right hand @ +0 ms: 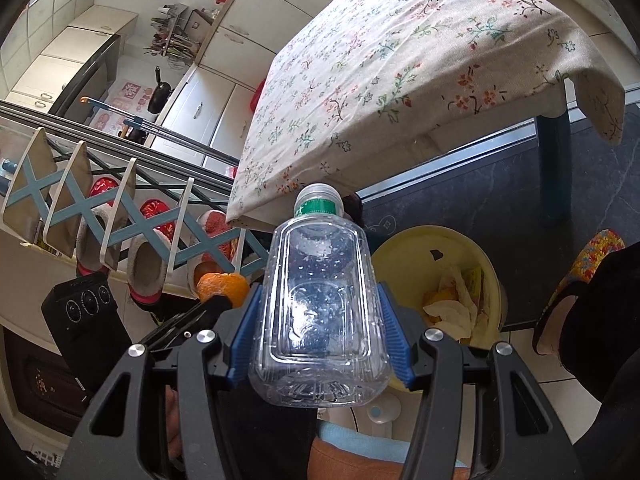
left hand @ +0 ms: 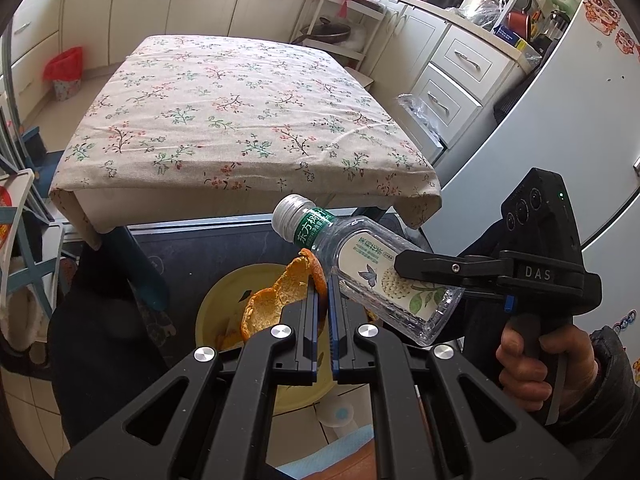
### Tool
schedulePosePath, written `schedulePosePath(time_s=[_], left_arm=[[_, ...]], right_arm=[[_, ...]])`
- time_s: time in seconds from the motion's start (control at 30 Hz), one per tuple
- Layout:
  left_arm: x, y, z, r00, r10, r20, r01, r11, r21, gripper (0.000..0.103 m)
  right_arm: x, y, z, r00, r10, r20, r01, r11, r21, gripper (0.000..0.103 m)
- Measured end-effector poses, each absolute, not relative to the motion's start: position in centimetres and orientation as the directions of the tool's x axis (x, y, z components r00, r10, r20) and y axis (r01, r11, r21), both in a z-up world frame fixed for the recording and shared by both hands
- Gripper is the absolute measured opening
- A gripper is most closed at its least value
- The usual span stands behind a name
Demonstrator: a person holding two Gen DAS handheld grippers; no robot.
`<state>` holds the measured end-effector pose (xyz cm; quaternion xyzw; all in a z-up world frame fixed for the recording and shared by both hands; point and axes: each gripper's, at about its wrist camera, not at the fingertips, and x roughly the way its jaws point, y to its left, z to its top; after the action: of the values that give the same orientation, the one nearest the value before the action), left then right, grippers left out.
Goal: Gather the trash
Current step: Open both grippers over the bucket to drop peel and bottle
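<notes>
Just off the table edge (left hand: 240, 196), left tongs (left hand: 323, 300) pinch orange peel (left hand: 276, 300), right tongs (right hand: 320, 324) clamp the bottle (right hand: 320, 304).

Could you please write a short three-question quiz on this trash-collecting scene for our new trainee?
1. True or false: the left tongs are shut on an orange peel.
2. What do the right tongs hold? A) a cup B) a clear plastic bottle C) a spoon
3. Fill in: the yellow bin already contains some ____.

Key: 1 true; 2 B; 3 peels and scraps. The bin sits below both tongs, on the floor beside the table, whose floral cloth is bare.
</notes>
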<state>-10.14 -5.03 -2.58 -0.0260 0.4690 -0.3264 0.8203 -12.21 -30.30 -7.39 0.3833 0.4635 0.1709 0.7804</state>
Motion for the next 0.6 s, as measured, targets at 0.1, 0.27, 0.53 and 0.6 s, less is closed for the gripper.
schedulePosePath(time_s=[0.1,0.27,0.53,0.6], left_arm=[[-10.1,-5.1,-2.8,0.343,-0.559,-0.755,0.509,0.786,-0.351,0.004],[-9.7,-5.4,-4.1,0.315,-0.54,-0.78,0.493,0.796,-0.352,0.005],[-9.9,-5.6,-4.1,0.333,-0.511,-0.793,0.494,0.81,-0.315,0.013],[-10.1,-5.7,-3.7,0.353,-0.498,-0.792,0.501,0.816,-0.29,0.021]], right_arm=[[-12.2,-30.4,-7.6,0.507,0.617,-0.602,0.101,0.651,0.752,0.055],[-11.8,-30.0,-8.2,0.498,0.607,-0.62,0.129,0.655,0.745,0.057],[-11.8,-30.0,-8.1,0.504,0.624,-0.598,0.107,0.641,0.76,0.06],[-11.9,-29.9,-8.0,0.51,0.622,-0.595,0.107,0.64,0.761,0.062]])
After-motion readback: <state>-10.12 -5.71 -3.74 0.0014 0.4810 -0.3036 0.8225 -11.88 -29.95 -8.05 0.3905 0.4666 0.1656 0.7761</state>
